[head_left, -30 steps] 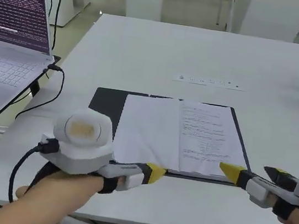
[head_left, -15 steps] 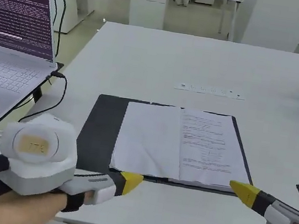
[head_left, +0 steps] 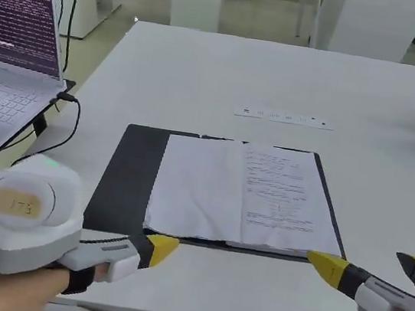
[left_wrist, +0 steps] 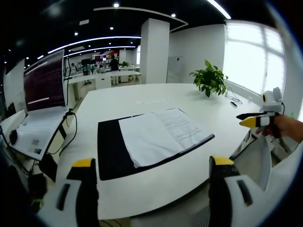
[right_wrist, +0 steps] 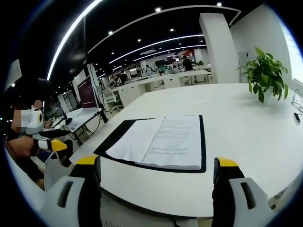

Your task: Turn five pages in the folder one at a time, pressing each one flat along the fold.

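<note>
Folder [head_left: 130, 179] lies open and flat on the table [head_left: 280, 81], just ahead of both claws, untouched. Left gripper [left_wrist: 152, 162]: jaws spread, empty. Right gripper [right_wrist: 156, 161]: likewise, just short of the printed page's [head_left: 279, 196] near corner, likely staged to lift that page.

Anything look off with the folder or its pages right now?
Only minor: the blank left page looks faintly rumpled near its lower edge, not fully flat. The folder lies open and square on the table; nothing torn or spilled.
</note>
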`<state>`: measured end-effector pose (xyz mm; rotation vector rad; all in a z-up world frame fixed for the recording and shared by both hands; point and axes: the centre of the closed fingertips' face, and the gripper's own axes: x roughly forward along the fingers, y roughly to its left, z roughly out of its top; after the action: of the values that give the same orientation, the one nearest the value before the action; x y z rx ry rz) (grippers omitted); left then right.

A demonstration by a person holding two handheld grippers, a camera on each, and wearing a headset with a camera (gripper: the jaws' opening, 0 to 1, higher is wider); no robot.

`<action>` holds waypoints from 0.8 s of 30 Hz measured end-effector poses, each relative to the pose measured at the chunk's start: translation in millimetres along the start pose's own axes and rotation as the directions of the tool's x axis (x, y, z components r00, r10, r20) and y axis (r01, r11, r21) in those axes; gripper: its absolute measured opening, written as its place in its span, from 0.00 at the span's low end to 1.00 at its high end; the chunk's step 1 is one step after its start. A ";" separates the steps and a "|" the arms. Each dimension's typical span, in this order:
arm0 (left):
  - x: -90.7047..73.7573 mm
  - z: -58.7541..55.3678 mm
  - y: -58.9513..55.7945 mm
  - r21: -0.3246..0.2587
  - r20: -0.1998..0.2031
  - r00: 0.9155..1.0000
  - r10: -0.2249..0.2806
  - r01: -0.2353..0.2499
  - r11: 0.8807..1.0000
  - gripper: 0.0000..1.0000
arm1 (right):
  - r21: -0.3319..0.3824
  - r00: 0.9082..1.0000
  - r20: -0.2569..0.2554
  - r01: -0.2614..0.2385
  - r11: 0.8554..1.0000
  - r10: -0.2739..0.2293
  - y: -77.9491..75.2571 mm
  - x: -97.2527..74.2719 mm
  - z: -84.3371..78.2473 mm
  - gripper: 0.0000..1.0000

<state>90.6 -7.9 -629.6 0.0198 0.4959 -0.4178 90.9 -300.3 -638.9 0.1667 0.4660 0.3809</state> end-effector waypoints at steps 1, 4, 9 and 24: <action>1.8 -0.1 -2.4 -0.003 -0.004 1.000 -0.005 0.005 1.000 0.99 | 0.004 1.000 0.002 -0.002 1.000 0.002 0.0 -0.1 -0.1 0.98; 7.6 -0.3 -7.7 0.002 -0.011 1.000 -0.015 0.015 1.000 0.99 | 0.007 1.000 0.000 -0.001 1.000 0.001 1.3 -0.2 -0.9 0.98; 16.3 -0.7 -14.9 0.008 -0.025 0.999 -0.030 0.031 0.999 0.98 | 0.015 1.000 -0.003 -0.003 1.000 0.003 3.0 -0.4 -3.0 0.98; 50.6 -2.4 -33.8 0.033 -0.061 0.994 -0.088 0.090 0.995 0.86 | 0.054 1.000 0.000 -0.003 0.999 0.003 -1.9 -4.5 -6.3 0.97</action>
<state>116.5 -58.0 -652.5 0.0448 0.5499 -0.5142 84.8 -303.3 -643.1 0.2194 0.4762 0.3719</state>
